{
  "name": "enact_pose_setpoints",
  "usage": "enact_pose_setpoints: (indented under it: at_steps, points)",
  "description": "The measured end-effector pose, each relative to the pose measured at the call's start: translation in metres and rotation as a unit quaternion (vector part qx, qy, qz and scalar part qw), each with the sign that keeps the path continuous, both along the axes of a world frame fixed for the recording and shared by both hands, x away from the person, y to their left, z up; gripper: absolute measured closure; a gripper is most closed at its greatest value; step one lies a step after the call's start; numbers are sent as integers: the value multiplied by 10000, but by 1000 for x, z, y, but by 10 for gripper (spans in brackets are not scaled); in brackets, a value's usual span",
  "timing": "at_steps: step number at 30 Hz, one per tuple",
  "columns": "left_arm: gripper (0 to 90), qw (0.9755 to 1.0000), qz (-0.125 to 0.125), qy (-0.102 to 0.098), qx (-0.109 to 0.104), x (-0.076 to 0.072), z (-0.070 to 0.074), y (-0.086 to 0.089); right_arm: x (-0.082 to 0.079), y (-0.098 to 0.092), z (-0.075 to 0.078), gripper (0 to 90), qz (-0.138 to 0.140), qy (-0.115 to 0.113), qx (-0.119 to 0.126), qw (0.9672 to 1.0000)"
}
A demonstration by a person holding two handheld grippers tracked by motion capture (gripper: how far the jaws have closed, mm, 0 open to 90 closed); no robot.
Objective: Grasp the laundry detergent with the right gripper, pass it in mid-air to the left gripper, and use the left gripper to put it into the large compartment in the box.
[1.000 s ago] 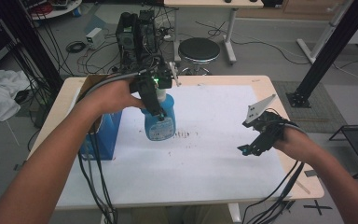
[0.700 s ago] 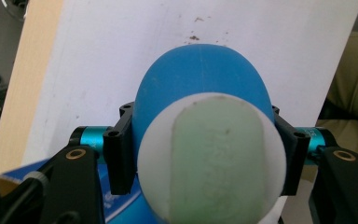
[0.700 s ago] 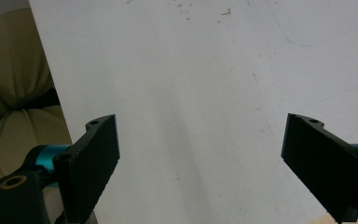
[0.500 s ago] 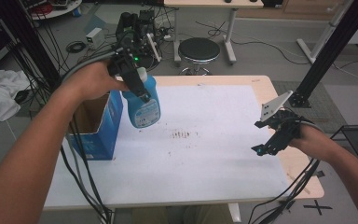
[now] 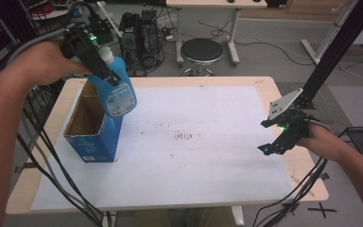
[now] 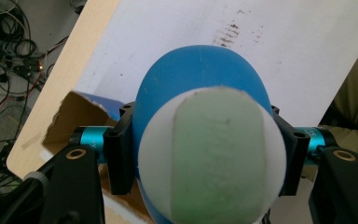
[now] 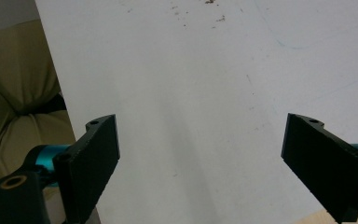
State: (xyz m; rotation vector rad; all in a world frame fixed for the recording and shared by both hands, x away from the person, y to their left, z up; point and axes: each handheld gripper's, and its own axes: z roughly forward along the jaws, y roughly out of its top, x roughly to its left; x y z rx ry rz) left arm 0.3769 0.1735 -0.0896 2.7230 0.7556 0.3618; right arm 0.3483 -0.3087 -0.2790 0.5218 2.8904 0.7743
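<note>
Halfway, I'd guess: your left gripper [image 5: 105,71] is clamped on the blue bottle [image 5: 117,92], holding it tilted over the open cardboard box [image 5: 92,142]. What's left looks like lowering it in. Your right gripper [image 5: 278,137] is wide open, holding nothing, over the white sheet [image 5: 208,156].

A: What is standing in the way on the white sheet [image 5: 208,156]?

B: An open cardboard box [image 5: 93,127] is sitting at nine o'clock, and a blue bottle [image 5: 116,87] is hanging clamped in the left gripper [image 5: 99,66] just above its mouth.

A: And toward three o'clock?

B: The sheet is lying bare from the centre outward; the right gripper [image 5: 276,137] is hovering at the edge, jaws spread.
</note>
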Motion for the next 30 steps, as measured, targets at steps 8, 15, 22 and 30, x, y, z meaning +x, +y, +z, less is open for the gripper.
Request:
enact_pose_setpoints:
  at_steps: [8,15,22,30]
  points:
    - [379,9994,311,-54,131,-4,8,38,1,-5,6,104,-104,-16,-43,9999]
    - [379,9988,407,-10,285,1,0,59,2,-5,7,105,-149,-73,-76,9998]
    - [379,9985,518,54,157,6,-18,68,2,-3,4,105,-154,-66,-95,9998]
    - [379,9967,789,107,-137,12,-44,74,2,-2,3,105,-210,-6,-117,9997]
